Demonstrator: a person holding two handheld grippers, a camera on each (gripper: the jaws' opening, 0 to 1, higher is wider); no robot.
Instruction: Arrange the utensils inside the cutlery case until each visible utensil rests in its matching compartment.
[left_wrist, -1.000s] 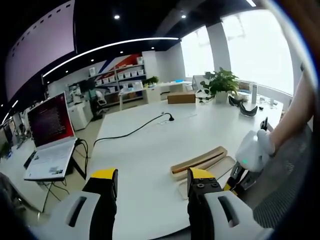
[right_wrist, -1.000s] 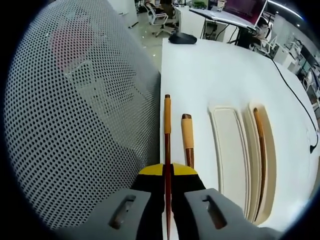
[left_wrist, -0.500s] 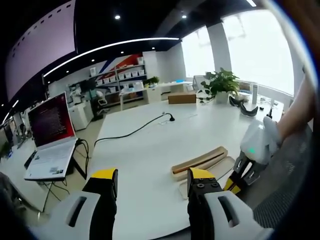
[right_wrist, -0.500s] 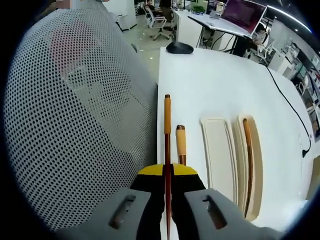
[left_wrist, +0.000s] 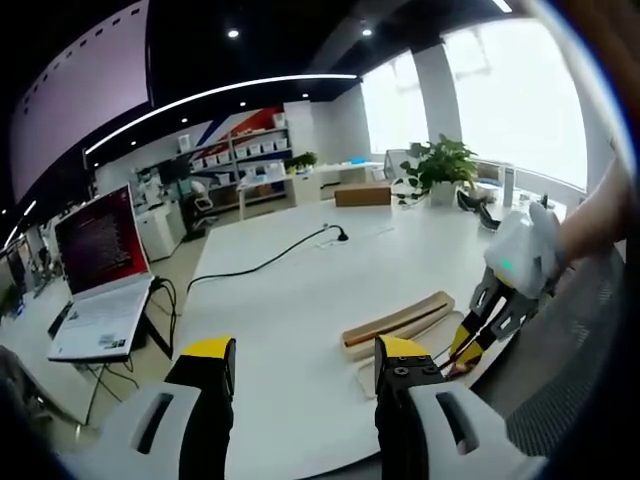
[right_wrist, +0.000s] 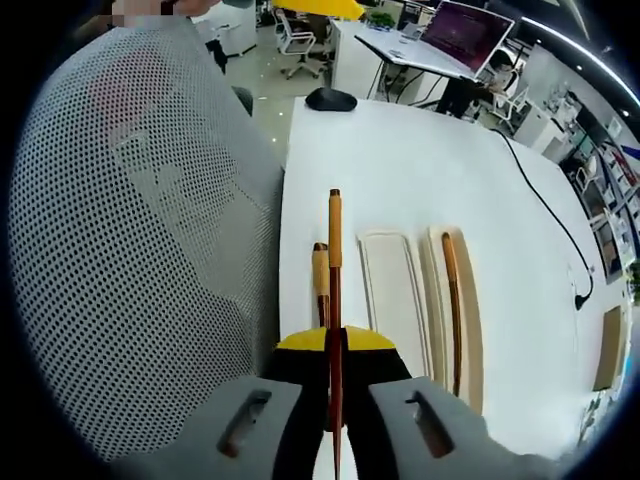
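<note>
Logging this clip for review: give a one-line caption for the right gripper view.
Right gripper shut on a wooden chopstick above the white table, beside the cutlery case and a mesh chair back.

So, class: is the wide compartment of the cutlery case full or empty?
Empty. In the right gripper view the wide compartment shows only its pale floor, while the narrow slot beside it holds one wooden utensil.

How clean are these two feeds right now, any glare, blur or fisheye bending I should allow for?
Left gripper view: the windows blow out white; the table edge bows from fisheye. Right gripper view: evenly lit, and the chopstick in the right gripper stays sharp; the mesh chair back bulges, its holes softening toward the rim.
</note>
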